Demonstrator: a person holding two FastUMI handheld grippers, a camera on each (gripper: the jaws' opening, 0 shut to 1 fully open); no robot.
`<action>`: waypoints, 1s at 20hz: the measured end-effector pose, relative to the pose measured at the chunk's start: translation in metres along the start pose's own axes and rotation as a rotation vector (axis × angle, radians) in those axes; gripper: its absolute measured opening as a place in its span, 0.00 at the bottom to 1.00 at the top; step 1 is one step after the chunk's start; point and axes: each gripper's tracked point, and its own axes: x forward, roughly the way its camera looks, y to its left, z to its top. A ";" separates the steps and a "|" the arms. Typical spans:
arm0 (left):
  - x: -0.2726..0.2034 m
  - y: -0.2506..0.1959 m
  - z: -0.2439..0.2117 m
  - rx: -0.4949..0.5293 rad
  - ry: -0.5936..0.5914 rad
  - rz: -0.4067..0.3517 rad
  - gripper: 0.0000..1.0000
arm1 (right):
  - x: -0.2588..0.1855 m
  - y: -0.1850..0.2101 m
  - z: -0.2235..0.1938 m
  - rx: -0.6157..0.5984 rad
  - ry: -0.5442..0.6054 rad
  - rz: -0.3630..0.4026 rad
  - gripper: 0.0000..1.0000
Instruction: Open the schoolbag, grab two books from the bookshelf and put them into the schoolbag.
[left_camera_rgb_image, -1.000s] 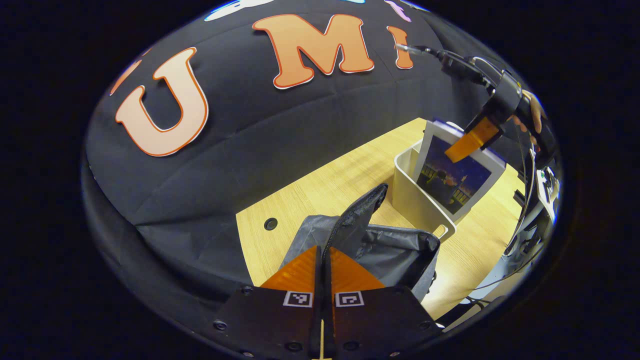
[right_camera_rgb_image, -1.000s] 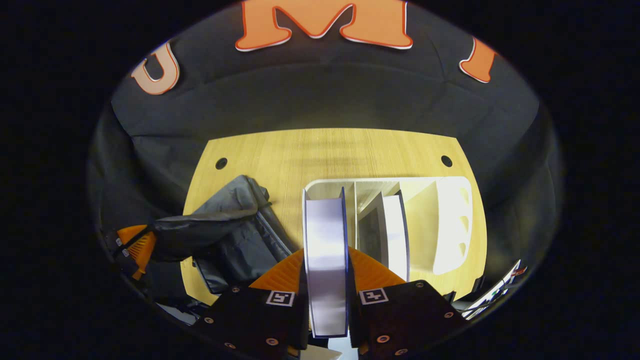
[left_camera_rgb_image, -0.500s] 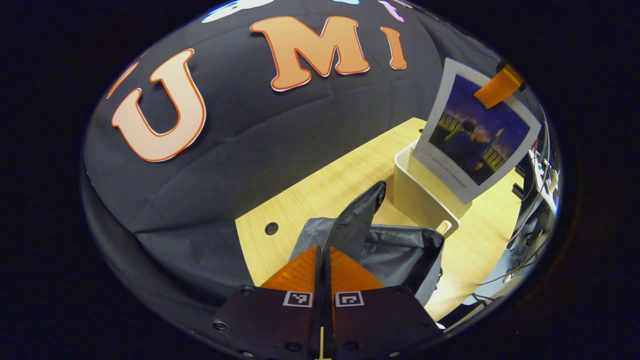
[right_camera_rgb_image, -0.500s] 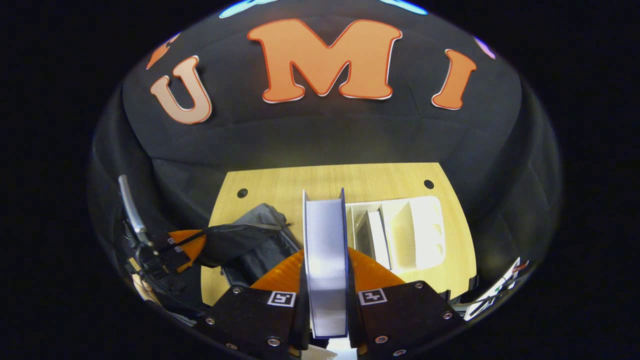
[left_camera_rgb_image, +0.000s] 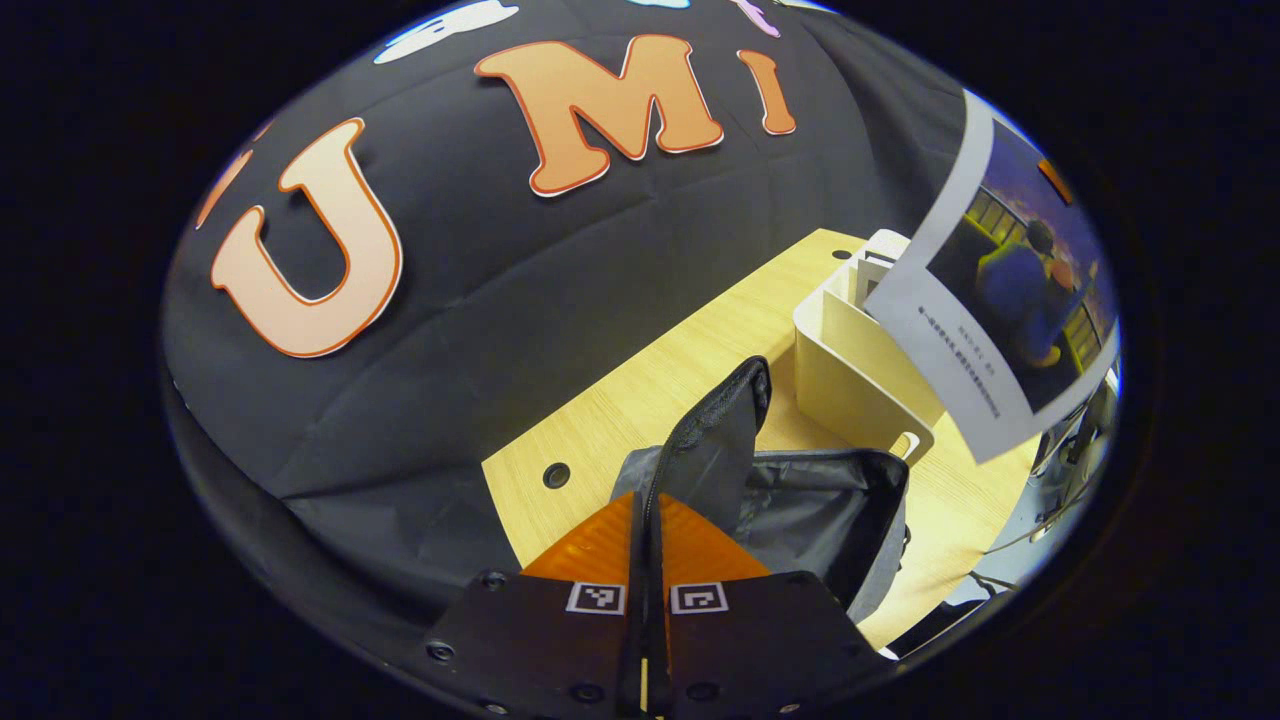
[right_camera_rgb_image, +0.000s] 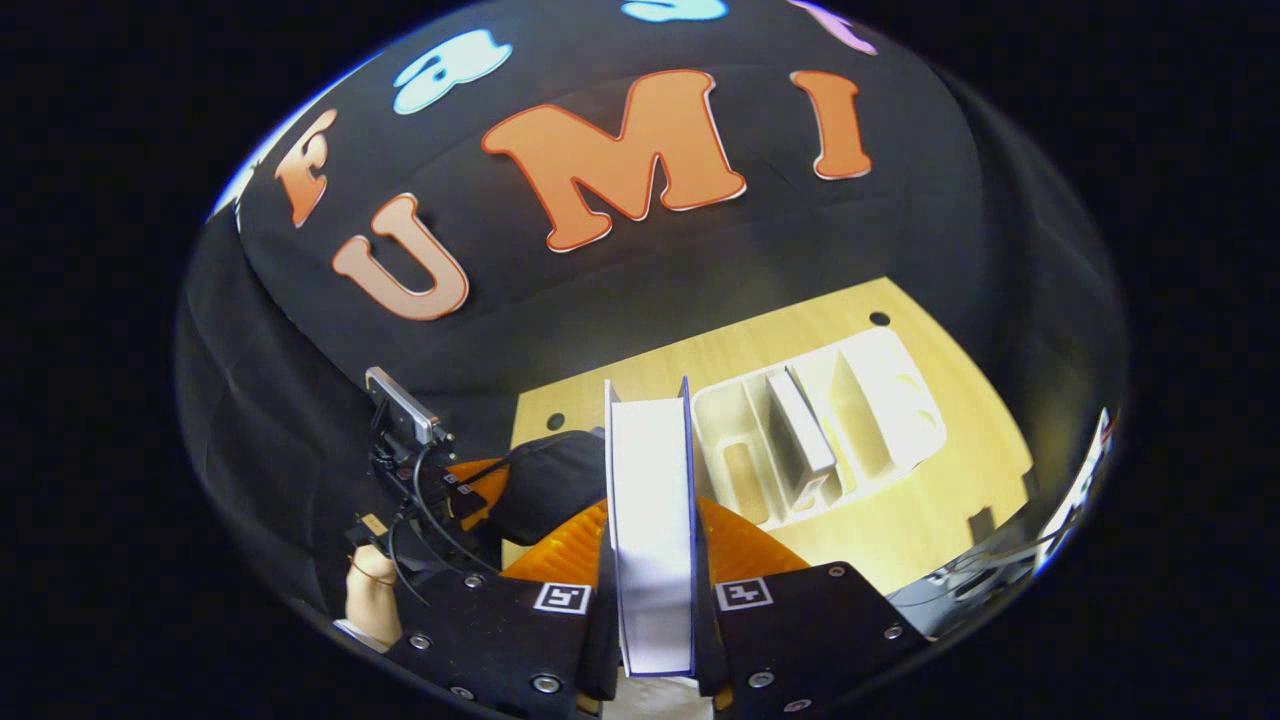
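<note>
- The book (right_camera_rgb_image: 652, 540) stands edge-on between the fingers of the right gripper (right_camera_rgb_image: 652, 545), both fingers pressing its covers, page block facing the camera; clamped across its thickness like this, it hangs as a narrow slab that should slide into a bag mouth without fanning open
- In the left gripper view the same book (left_camera_rgb_image: 1000, 300) shows its front cover, a dusk picture inside a pale border with a line of small print beneath; it is up in the air, ahead and to the right of that claw, clear of the bookshelf (left_camera_rgb_image: 860, 370)
- The schoolbag (left_camera_rgb_image: 790, 500) lies just ahead of the left gripper (left_camera_rgb_image: 645, 515), grey fabric with a dark padded flap (left_camera_rgb_image: 715, 440); the flap's zip edge runs down into the closed fingers, which look clamped on it
- My reading is that the flap is held up so the mouth stays wide and the dark interior beside it stays reachable while the book comes over
- From the right claw, the bag flap (right_camera_rgb_image: 550, 480) is ahead and slightly left, with the left gripper (right_camera_rgb_image: 470, 485) and a hand (right_camera_rgb_image: 375, 595) behind it
- The white bookshelf (right_camera_rgb_image: 830, 430) sits ahead and to the right of the right claw on the wooden table (right_camera_rgb_image: 950, 500), one more book (right_camera_rgb_image: 800, 435) upright between its dividers, likely the second to fetch
- The book is not yet over the bag opening
</note>
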 end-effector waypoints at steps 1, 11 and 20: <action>-0.001 0.000 0.000 0.003 -0.005 0.005 0.02 | 0.002 0.002 -0.011 0.057 0.000 0.038 0.31; -0.010 -0.003 0.011 0.039 -0.033 -0.001 0.02 | 0.119 -0.027 -0.115 0.631 0.041 0.172 0.31; -0.021 -0.017 0.024 0.055 -0.061 -0.013 0.02 | 0.215 -0.007 -0.152 0.820 0.032 0.206 0.31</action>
